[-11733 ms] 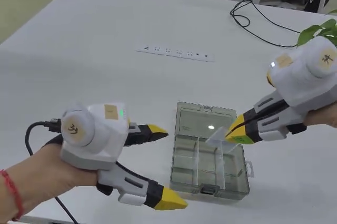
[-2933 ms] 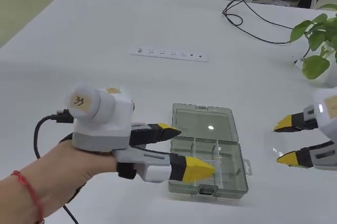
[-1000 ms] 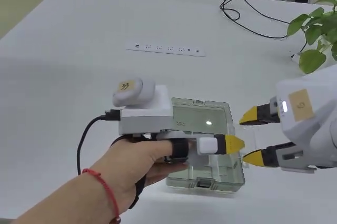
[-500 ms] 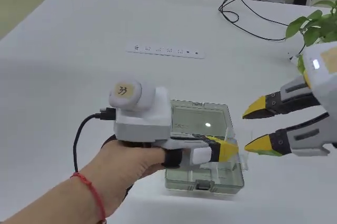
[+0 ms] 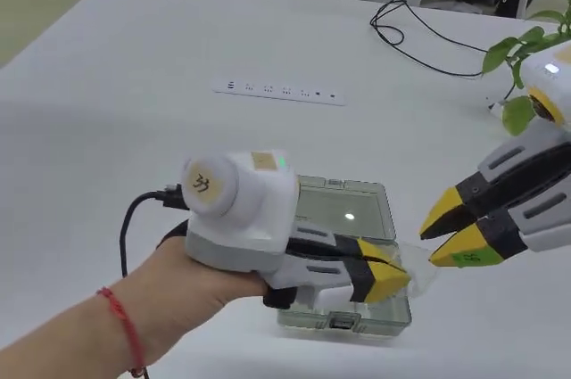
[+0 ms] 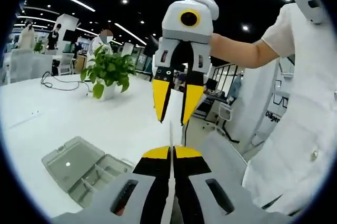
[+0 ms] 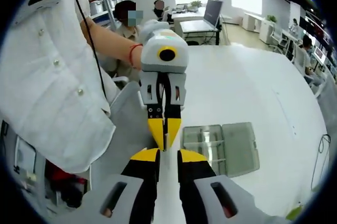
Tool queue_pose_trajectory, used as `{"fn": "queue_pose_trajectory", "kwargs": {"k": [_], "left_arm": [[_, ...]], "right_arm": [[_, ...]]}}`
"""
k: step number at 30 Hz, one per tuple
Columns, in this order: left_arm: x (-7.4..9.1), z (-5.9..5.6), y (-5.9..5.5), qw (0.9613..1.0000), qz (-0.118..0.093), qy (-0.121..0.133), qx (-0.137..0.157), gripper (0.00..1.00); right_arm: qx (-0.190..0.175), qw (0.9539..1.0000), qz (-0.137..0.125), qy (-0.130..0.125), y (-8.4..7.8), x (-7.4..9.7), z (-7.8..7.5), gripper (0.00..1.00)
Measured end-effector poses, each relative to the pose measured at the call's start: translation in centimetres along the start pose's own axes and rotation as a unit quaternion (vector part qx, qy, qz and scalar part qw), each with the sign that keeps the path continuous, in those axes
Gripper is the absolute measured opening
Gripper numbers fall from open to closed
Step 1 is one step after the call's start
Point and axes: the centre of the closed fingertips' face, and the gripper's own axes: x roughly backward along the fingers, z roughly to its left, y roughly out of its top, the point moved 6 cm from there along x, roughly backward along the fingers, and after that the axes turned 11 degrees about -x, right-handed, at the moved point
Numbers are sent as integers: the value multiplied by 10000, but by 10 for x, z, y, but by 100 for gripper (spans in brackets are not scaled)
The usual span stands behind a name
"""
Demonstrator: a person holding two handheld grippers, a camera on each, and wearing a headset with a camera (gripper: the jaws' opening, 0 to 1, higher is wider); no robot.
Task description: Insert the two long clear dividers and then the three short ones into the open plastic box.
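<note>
Pinching a clear divider point(image 6: 170, 140) edge-on between pressed jaws, your left gripper point(image 5: 387, 278) hangs over the open plastic box point(image 5: 350, 207). Your right gripper point(image 5: 443, 238), jaws spread, sits at its 3 o'clock, facing it.

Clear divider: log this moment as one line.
left gripper: shut on clear divider | right gripper: open, tips near divider | plastic box: open, below left gripper

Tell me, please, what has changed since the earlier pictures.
The left gripper moved right across the box and shut on a clear divider. The right gripper came in, jaws narrowed at its far end. The box stayed open, in place.
</note>
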Motion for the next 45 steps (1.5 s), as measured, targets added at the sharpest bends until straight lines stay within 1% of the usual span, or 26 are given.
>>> {"fn": "queue_pose_trajectory", "kwargs": {"k": [3,4,6,8,9,13,21,31,35,41,42,43,45], "left_arm": [[1,-2,3,9998,-94,-70,-141,0],[2,-3,3,9996,-104,-86,-268,0],[2,-3,3,9995,-67,-114,-275,0],[2,-5,4,9992,-104,-149,-353,0],[2,-5,5,9993,-109,-147,-319,0],[3,-6,6,9992,-155,-131,-347,0],[2,-8,5,9990,-84,-115,-430,0],[3,-8,4,9988,-71,-77,-482,0],[4,-7,4,9988,-76,-48,-474,0],[7,-5,1,9991,-13,3,-429,0],[8,-5,1,9992,-11,20,-391,1],[9,-4,0,9994,4,53,-337,4],[10,-2,-2,9993,14,120,-354,7]], "right_arm": [[47,9998,112,165,-1,-5,4,13],[52,9997,141,192,-1,-6,5,13],[77,9995,172,252,-1,-7,7,10],[69,9994,182,303,-1,-8,8,8],[75,9992,192,328,-2,-9,8,8],[89,9991,202,361,-3,-11,9,5],[153,9991,216,340,-4,-13,10,3],[153,9993,167,292,-4,-14,10,3],[145,9994,159,271,-4,-14,10,3],[154,9995,162,216,-4,-13,8,3],[147,9996,159,206,-5,-12,8,3],[131,9996,144,183,-5,-12,8,3],[114,9998,125,143,-5,-11,6,3]]}}
